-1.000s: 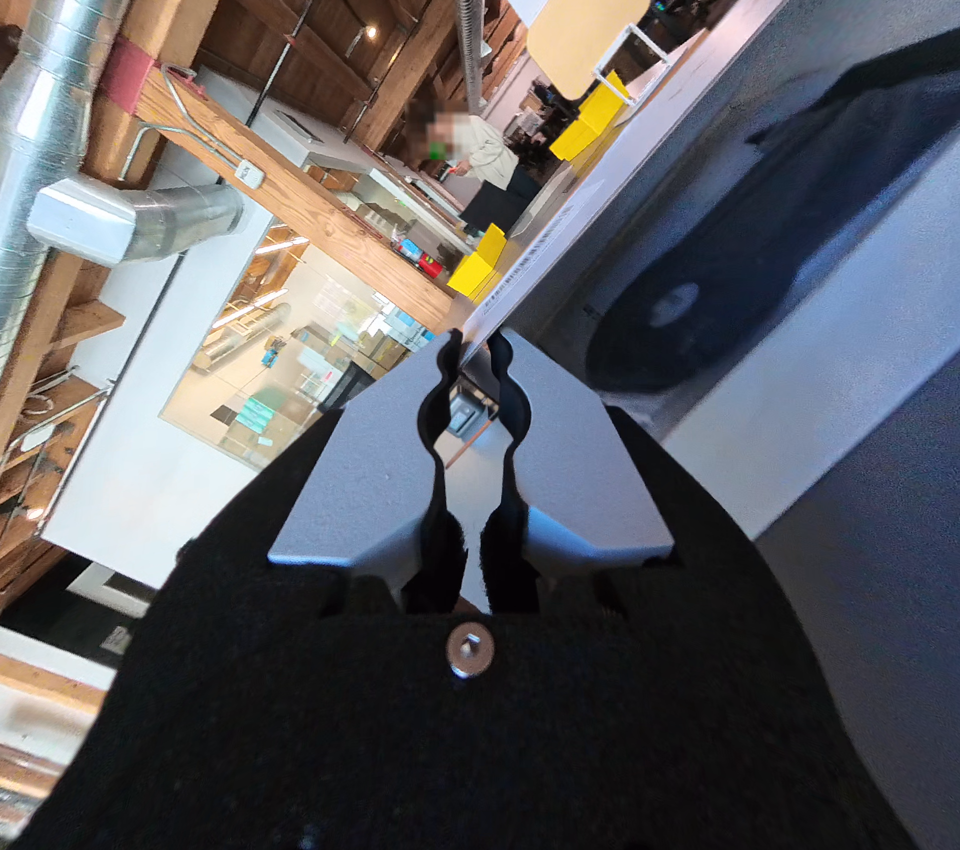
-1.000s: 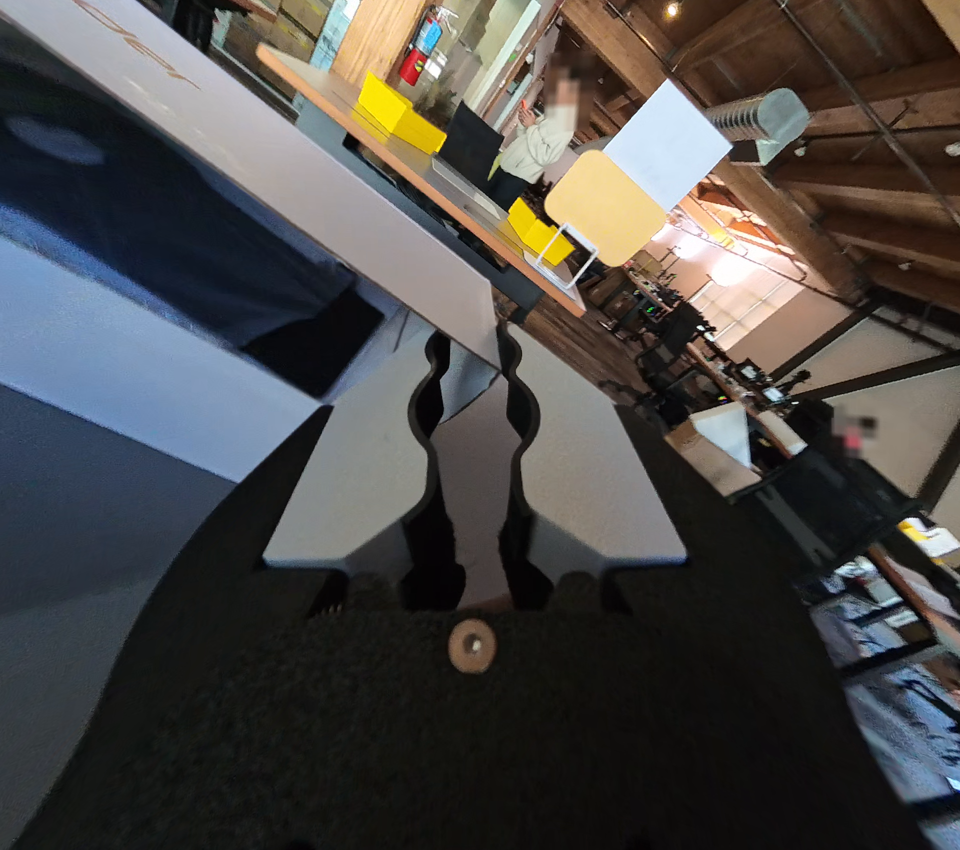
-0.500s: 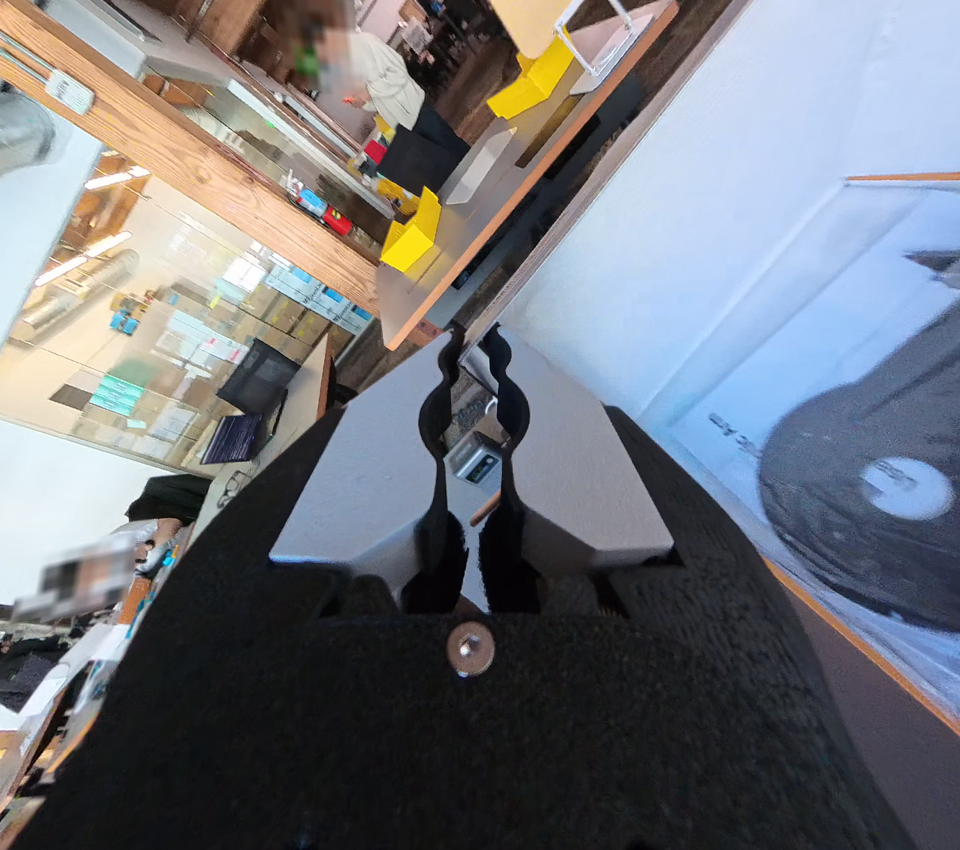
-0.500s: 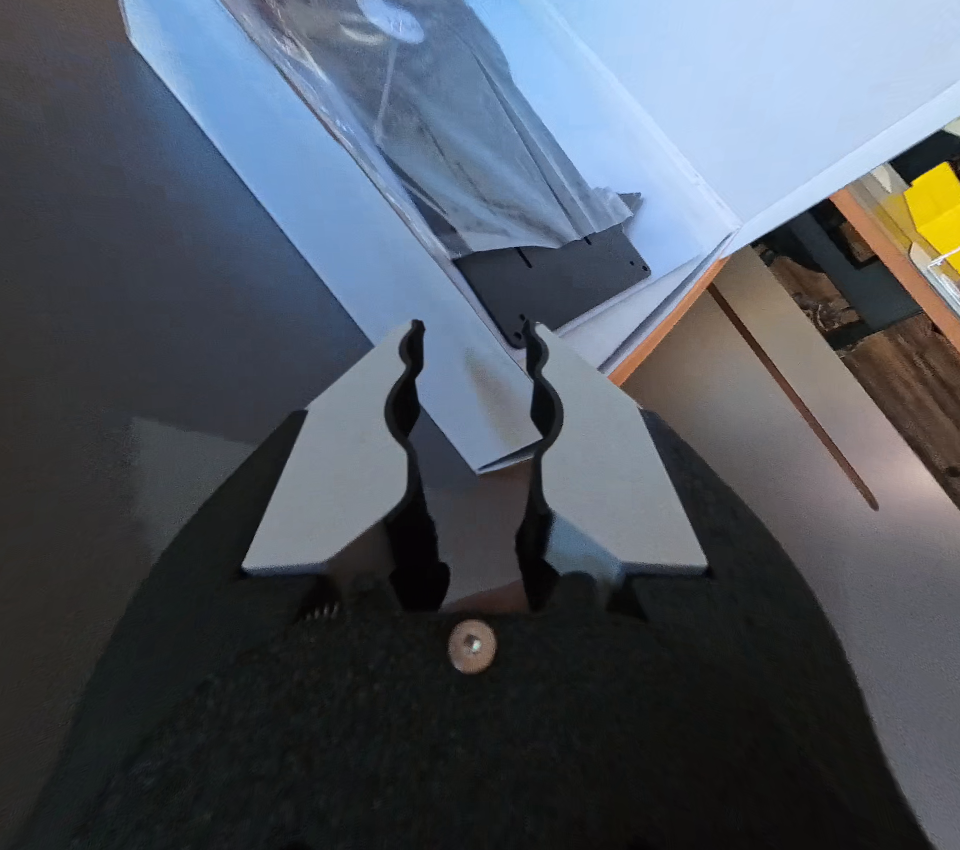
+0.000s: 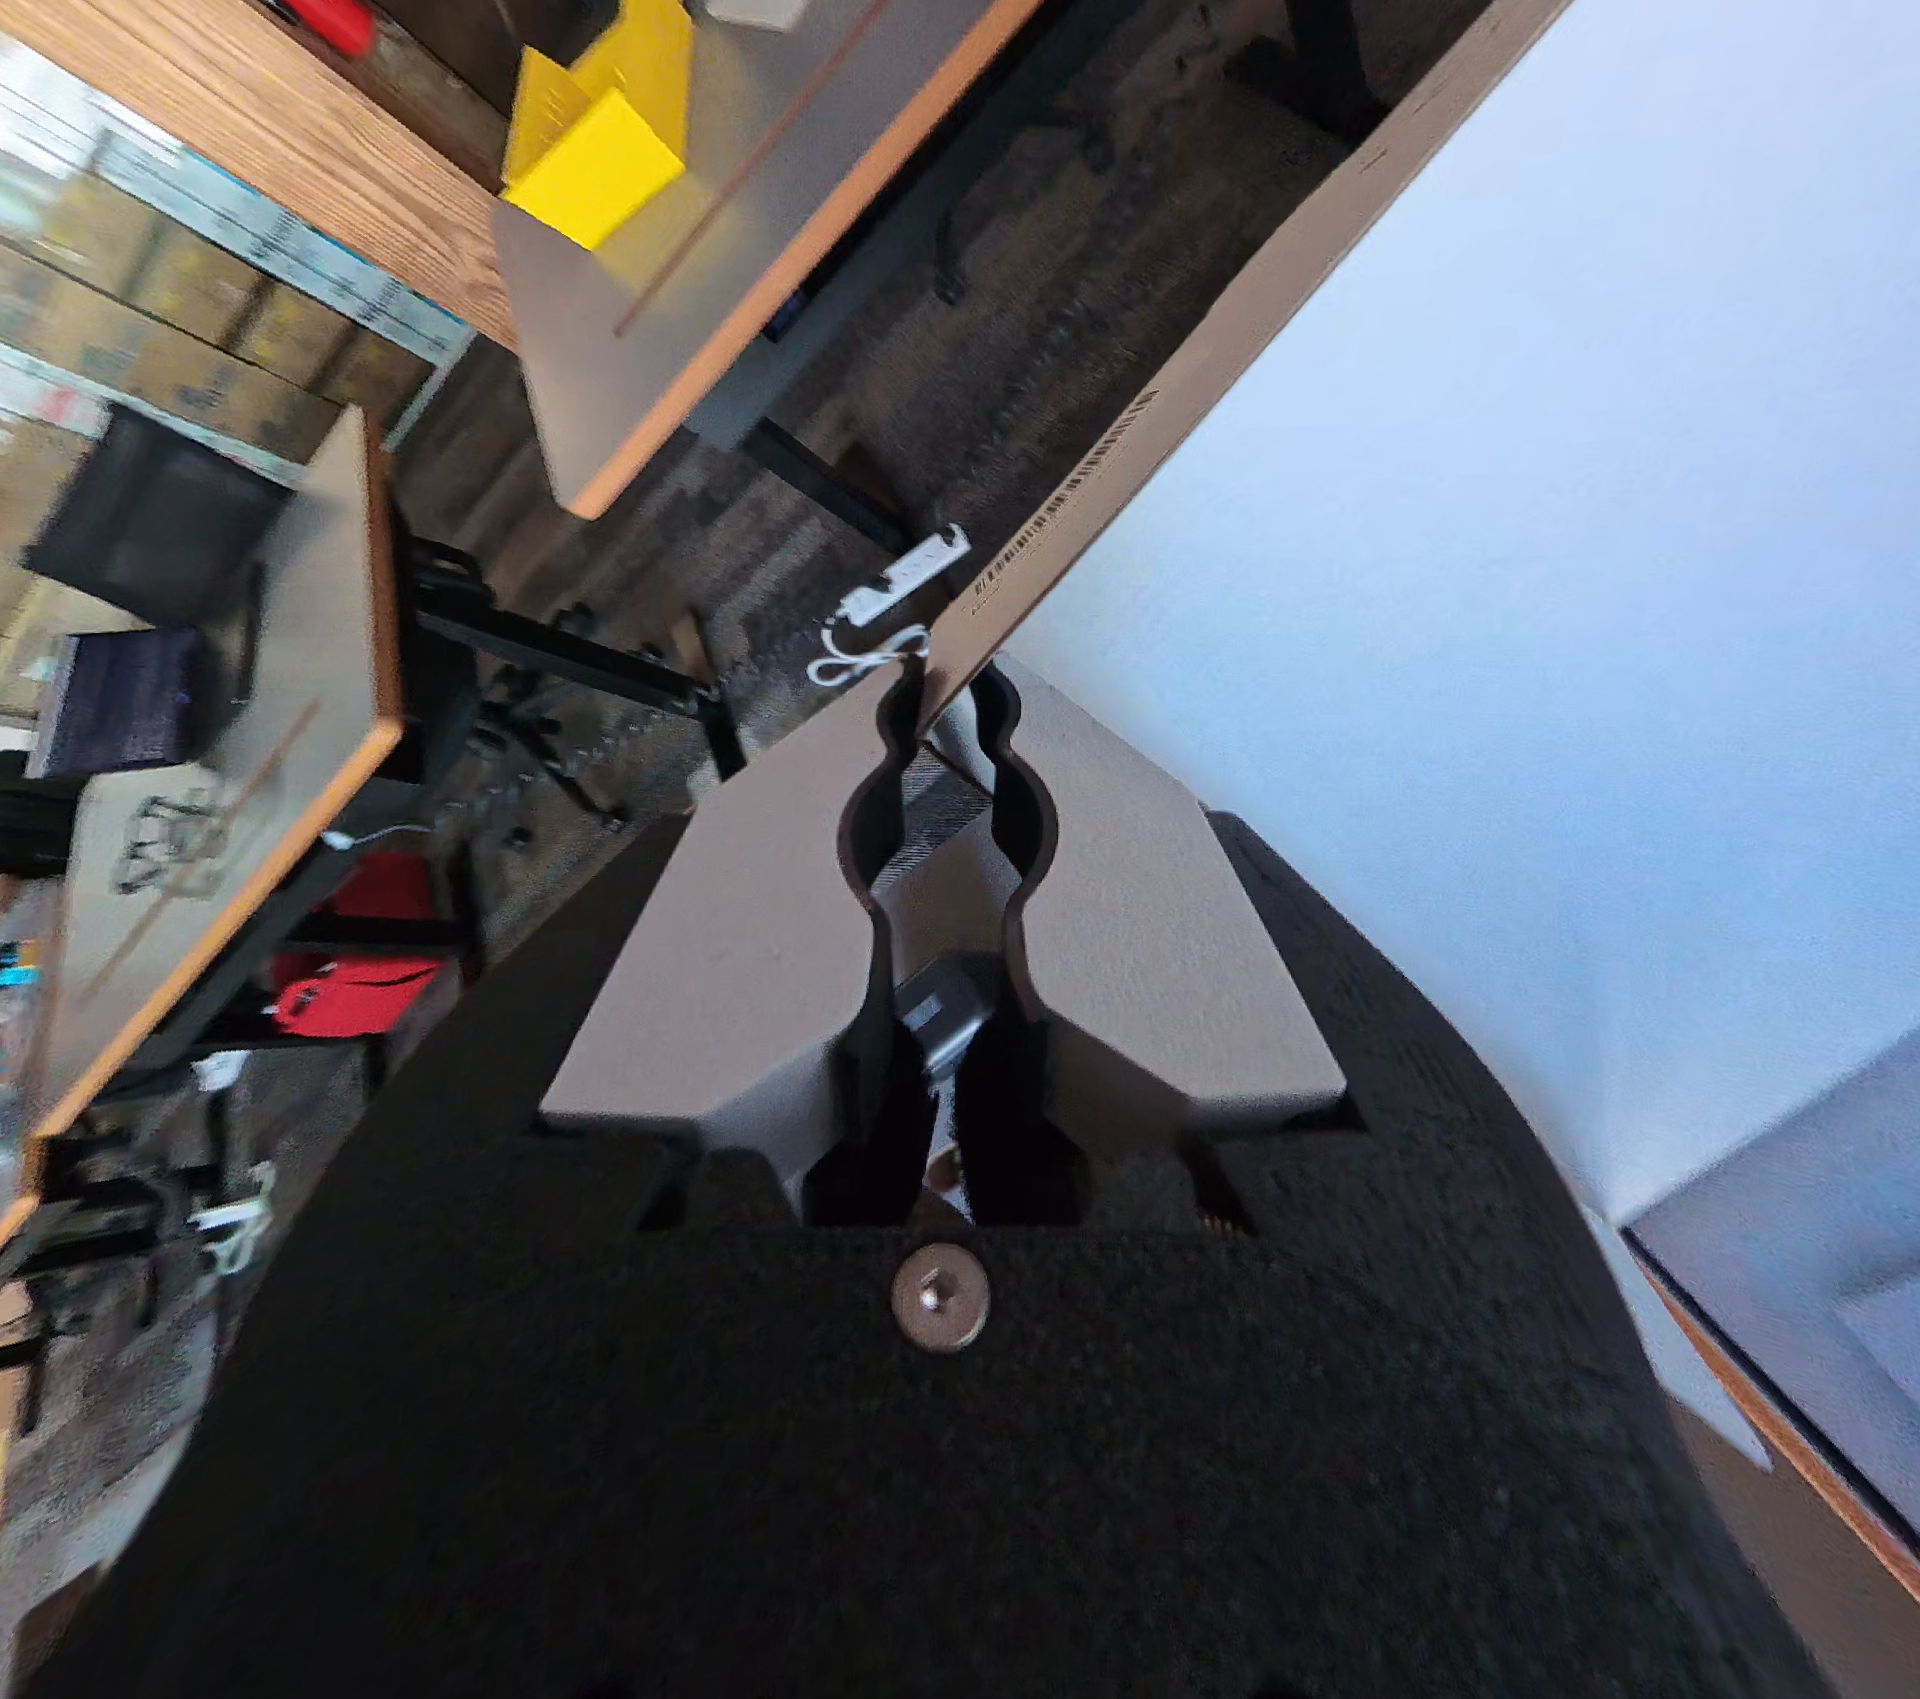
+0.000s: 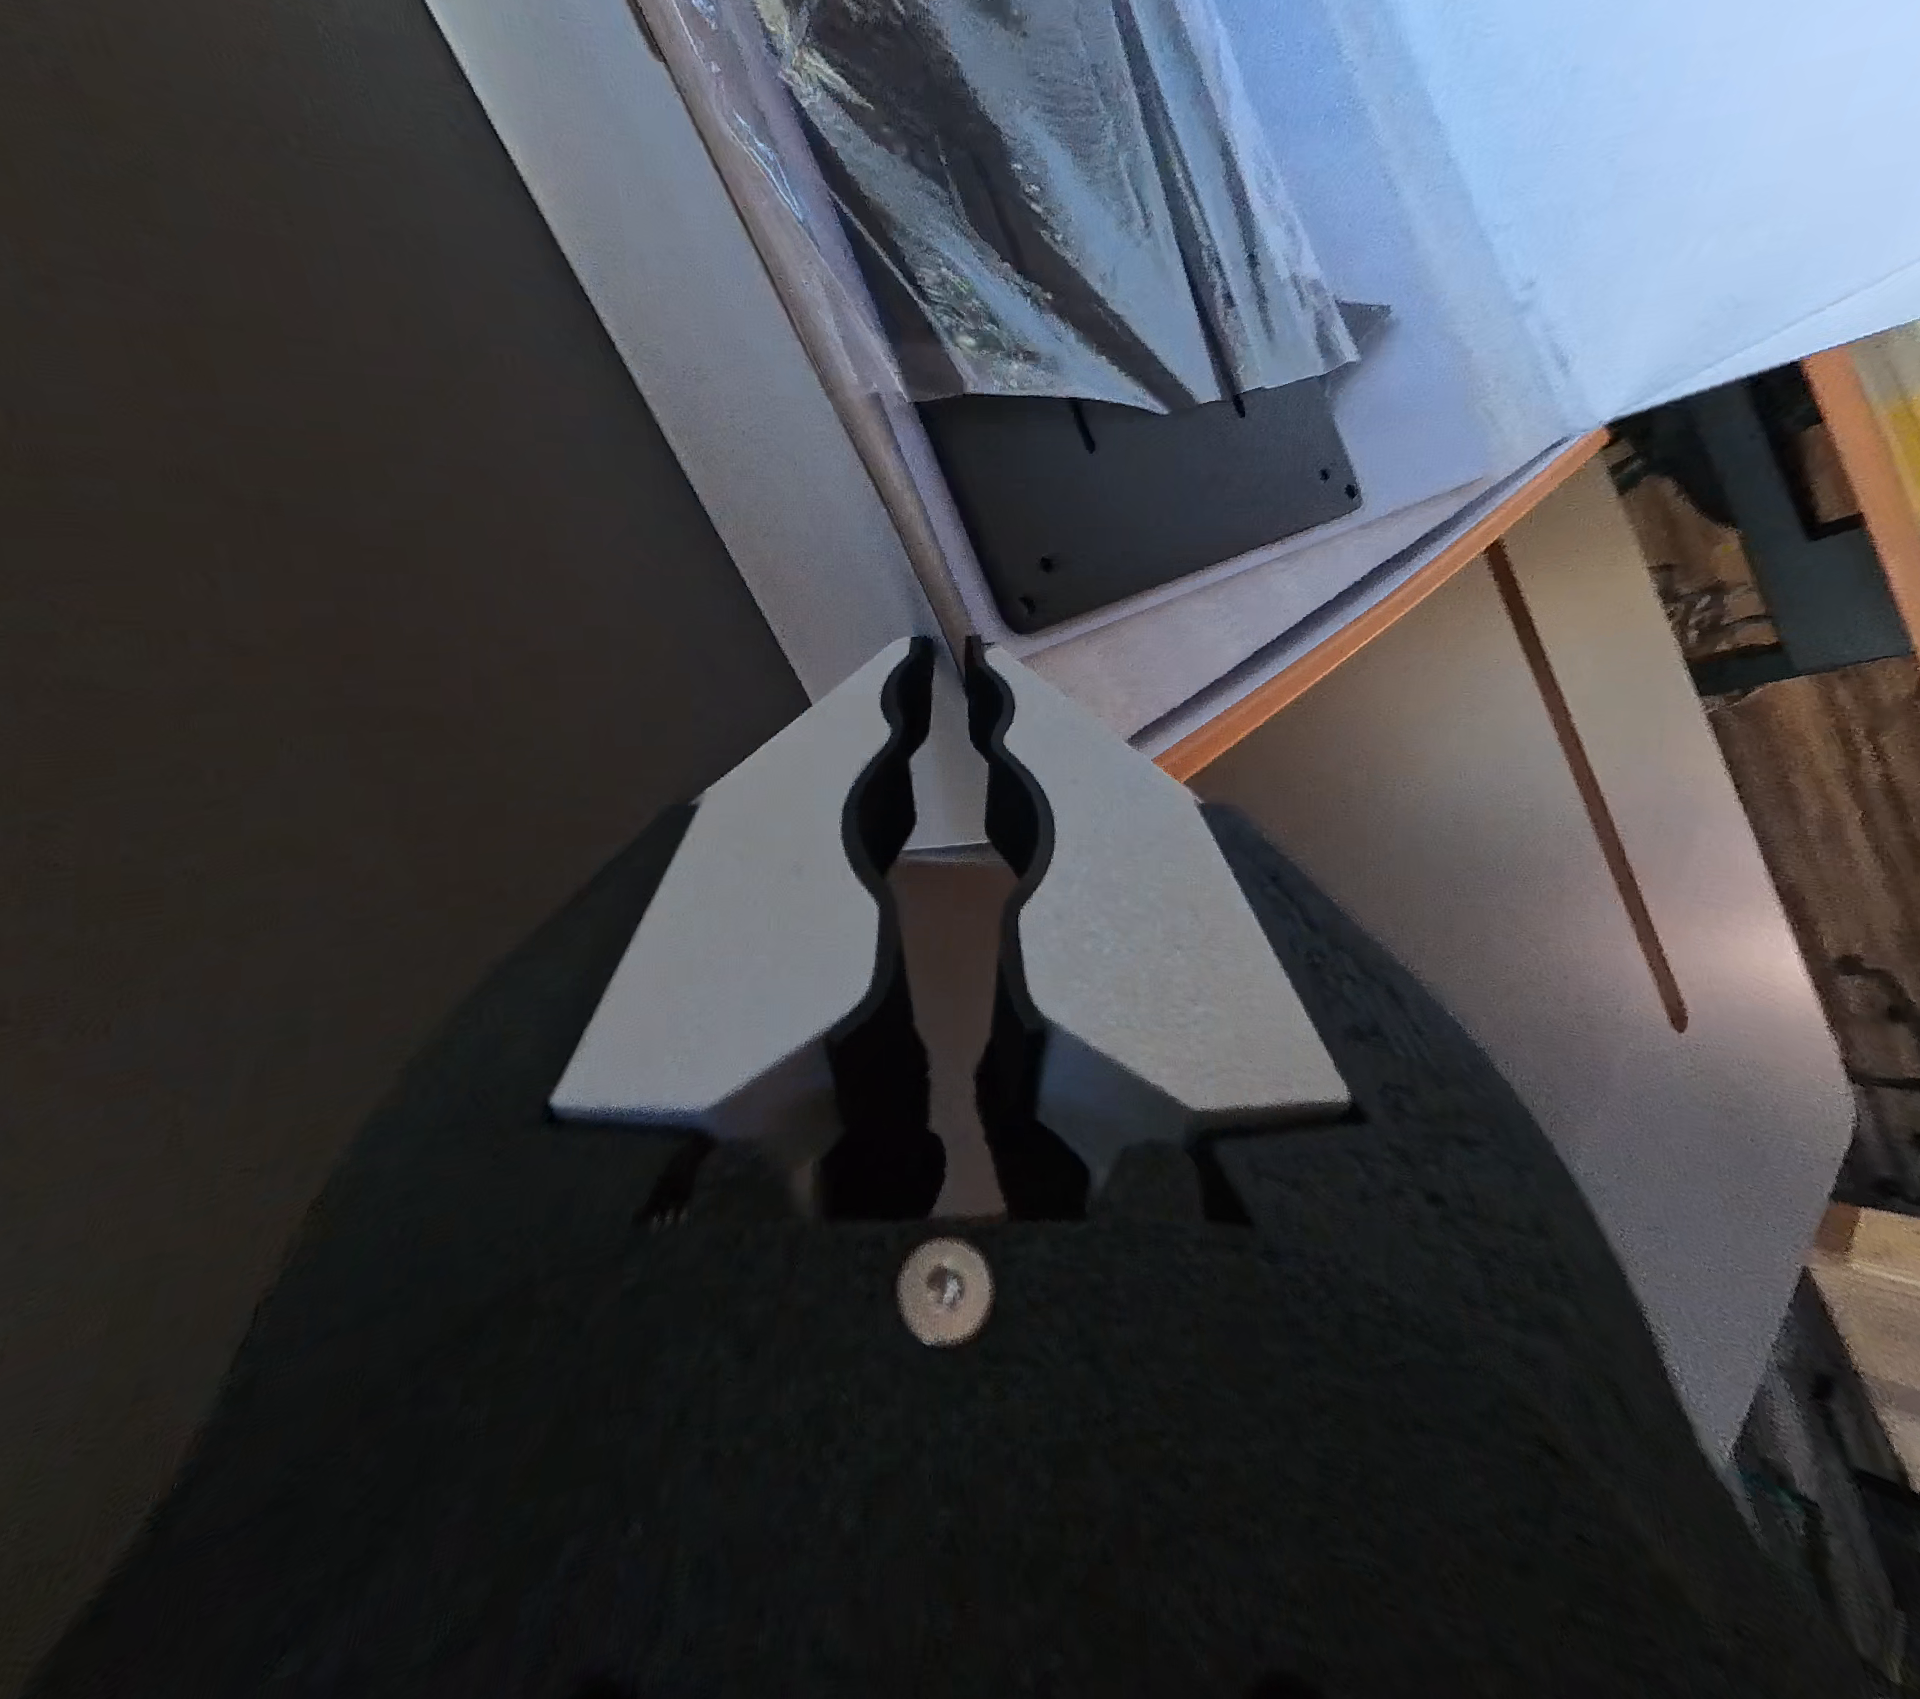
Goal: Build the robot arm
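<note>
A white cardboard box stands open with its lid raised. My left gripper [image 5: 943, 699] is shut on the lower corner of the lid's edge [image 5: 1195, 423]; the lid's white inner face [image 5: 1507, 402] fills the right of the left wrist view. My right gripper [image 6: 943, 654] is shut on the near corner of the box's front wall [image 6: 623, 278]. Inside the box lies a black item in a crinkled clear plastic bag [image 6: 987, 143], over a black plate with small holes [image 6: 1143, 506]. The lid [image 6: 1610, 39] also rises behind them in the right wrist view.
The box rests on a dark tabletop [image 6: 260, 506] near its orange edge [image 6: 1371, 621]. A grey table [image 6: 1455, 922] lies beyond. In the left wrist view are a grey table [image 5: 644, 319] with yellow bins [image 5: 603, 132], a white power strip [image 5: 904, 574] and a red bag [image 5: 353, 984]. The tips of one gripper are about 60 cm away from the tips of the other.
Both views have swung down from the ceiling and room toward the box. My right gripper's fingers have closed from apart onto the box's front wall corner. My left gripper stays on the lid.
</note>
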{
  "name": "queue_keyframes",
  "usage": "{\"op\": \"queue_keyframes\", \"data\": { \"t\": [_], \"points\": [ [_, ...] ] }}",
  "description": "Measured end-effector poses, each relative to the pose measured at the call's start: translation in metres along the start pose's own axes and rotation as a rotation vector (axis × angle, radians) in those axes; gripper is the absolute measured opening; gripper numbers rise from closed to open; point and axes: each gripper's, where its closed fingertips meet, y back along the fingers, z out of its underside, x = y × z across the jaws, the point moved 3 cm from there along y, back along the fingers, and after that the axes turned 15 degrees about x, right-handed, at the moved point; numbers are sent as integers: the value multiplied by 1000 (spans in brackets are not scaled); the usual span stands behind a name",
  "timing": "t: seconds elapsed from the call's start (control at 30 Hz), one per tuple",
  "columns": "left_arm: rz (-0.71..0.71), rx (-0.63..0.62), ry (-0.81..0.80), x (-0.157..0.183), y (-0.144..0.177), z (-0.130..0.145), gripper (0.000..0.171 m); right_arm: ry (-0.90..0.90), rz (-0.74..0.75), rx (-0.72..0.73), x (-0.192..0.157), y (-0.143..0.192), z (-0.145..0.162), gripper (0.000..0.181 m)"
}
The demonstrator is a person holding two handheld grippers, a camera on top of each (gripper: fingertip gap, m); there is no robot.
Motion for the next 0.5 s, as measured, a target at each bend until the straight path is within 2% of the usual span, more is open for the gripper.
{"op": "queue_keyframes", "data": {
  "t": [0.1,0.17,0.27,0.33,0.4,0.5],
  "points": [
    [62,-50,34,8,-60,28,9,-42,-42,-26,-3,8,1,4],
    [111,-89,142,17,-94,48,9,-64,-51,-34,-5,15,4,4],
    [224,-128,312,38,-132,75,9,-125,-69,-35,-9,27,8,4],
    [278,-153,363,55,-150,86,8,-148,-64,-33,-11,34,11,4],
    [324,-154,362,69,-163,85,8,-164,-56,-23,-12,41,14,3],
    [372,-109,306,86,-177,56,8,-193,-56,-19,-12,49,19,3]
  ]
}}
